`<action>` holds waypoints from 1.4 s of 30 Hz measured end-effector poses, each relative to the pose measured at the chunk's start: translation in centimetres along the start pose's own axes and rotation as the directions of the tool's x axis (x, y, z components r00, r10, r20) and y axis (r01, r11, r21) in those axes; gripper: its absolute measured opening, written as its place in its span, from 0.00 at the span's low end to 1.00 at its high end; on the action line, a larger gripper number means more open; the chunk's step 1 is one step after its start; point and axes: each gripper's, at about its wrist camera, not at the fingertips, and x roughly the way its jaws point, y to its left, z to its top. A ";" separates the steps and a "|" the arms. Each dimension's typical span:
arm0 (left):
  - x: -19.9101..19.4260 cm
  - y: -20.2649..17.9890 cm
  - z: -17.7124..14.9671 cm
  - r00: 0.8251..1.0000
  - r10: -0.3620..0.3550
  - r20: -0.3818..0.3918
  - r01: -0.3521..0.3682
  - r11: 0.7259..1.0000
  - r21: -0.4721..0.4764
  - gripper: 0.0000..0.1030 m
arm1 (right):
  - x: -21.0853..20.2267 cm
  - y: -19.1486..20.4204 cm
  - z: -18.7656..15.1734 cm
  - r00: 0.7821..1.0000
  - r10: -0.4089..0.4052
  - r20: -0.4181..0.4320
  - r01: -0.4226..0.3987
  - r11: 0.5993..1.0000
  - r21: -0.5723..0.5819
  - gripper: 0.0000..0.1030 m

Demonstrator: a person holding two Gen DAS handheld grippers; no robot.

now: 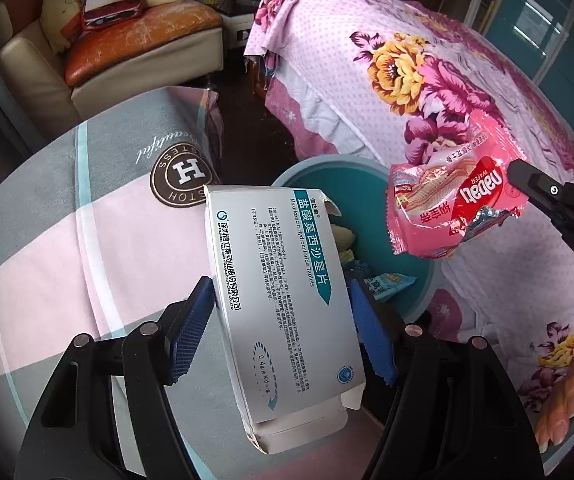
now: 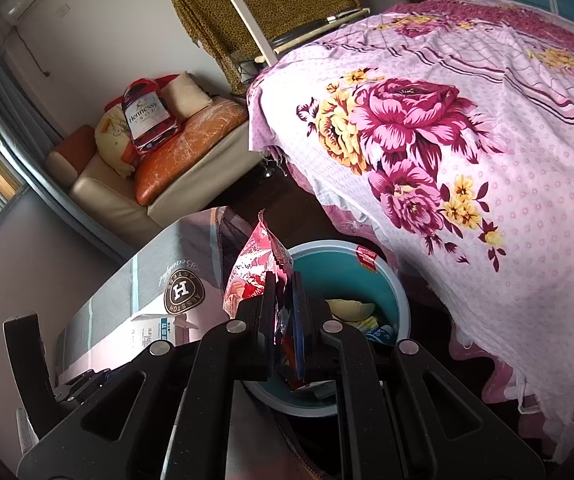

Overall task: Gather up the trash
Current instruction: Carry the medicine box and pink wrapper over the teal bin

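Note:
My left gripper (image 1: 283,328) is shut on a white and teal medicine box (image 1: 283,300), its blue pads (image 1: 191,332) pressed on both long sides. The box hangs just left of a teal trash bin (image 1: 399,268) with some wrappers inside. My right gripper (image 1: 515,172) comes in from the right, shut on a pink wafer wrapper (image 1: 455,204) held over the bin's right rim. In the right wrist view the right gripper (image 2: 285,320) pinches that wrapper (image 2: 255,268) above the bin (image 2: 343,268); the medicine box (image 2: 159,328) shows at the left.
A bed with a floral pink sheet (image 1: 467,80) fills the right. A grey and pink pillow (image 1: 67,220) lies left of the bin. A sofa (image 1: 99,52) with cushions stands at the back left. A person's fingers (image 1: 567,404) show at the lower right.

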 end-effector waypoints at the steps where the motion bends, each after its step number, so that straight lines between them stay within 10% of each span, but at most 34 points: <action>1: 0.3 -0.2 0.2 1.000 -0.003 -0.003 0.003 1.000 0.003 0.68 | 0.1 -0.3 0.1 1.000 -0.009 0.002 0.009 1.000 0.003 0.07; 29: 4.3 -3.5 4.2 0.997 -0.078 -0.026 0.080 0.995 0.056 0.70 | 2.3 -2.7 1.1 0.991 -0.132 -0.008 0.132 0.991 0.012 0.07; 42: 5.1 -1.9 4.2 0.998 -0.025 -0.050 0.026 1.000 0.008 0.90 | 3.1 -2.3 1.3 0.990 -0.143 -0.019 0.143 0.990 0.002 0.07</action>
